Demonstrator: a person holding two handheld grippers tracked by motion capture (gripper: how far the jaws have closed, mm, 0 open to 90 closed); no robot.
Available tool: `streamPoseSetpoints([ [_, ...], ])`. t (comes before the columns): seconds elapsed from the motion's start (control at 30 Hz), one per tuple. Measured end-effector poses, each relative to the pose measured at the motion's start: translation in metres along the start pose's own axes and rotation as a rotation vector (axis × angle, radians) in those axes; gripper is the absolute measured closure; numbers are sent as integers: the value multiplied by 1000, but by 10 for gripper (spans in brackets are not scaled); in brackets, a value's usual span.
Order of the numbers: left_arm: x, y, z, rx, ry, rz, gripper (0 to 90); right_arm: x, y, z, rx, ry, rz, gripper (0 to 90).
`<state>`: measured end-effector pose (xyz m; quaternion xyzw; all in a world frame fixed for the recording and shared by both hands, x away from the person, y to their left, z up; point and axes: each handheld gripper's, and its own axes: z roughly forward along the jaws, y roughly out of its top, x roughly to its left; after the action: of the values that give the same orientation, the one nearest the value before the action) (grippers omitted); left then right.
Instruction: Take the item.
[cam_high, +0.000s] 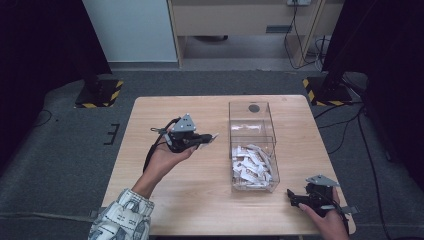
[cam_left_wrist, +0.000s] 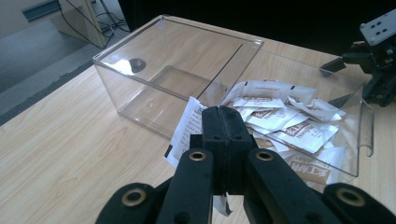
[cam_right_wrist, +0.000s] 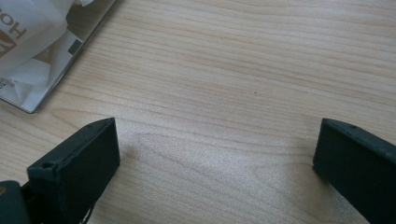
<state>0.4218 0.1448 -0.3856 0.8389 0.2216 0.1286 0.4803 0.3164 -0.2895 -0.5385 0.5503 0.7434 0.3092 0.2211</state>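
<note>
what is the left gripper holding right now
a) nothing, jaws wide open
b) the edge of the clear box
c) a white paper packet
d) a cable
c: in the left gripper view the left gripper has its jaws pressed together on a white printed packet, held outside the clear box, above the table.

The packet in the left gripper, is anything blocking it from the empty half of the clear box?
Only the clear box's near wall. The left gripper holds the packet outside it; the top looks open.
</note>
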Motion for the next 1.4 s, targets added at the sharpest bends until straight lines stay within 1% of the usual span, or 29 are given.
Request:
streamPoseSetpoints([
  [0.27,8,-12,2,29,13,-11,897,0,0,0,0,-1,0,8],
  [0.37,11,-18,3,34,12,-27,897,0,0,0,0,0,0,8],
  [0.7,18,-32,8,65,26,-37,897,0,0,0,0,0,0,9],
  [0.9,22,-39,7,72,33,-46,897,0,0,0,0,0,0,9],
  [1.17,30,-53,4,100,55,-60,897,0,0,0,0,0,0,8],
  [1.4,36,-64,1,118,64,-69,897,0,0,0,0,0,0,8],
])
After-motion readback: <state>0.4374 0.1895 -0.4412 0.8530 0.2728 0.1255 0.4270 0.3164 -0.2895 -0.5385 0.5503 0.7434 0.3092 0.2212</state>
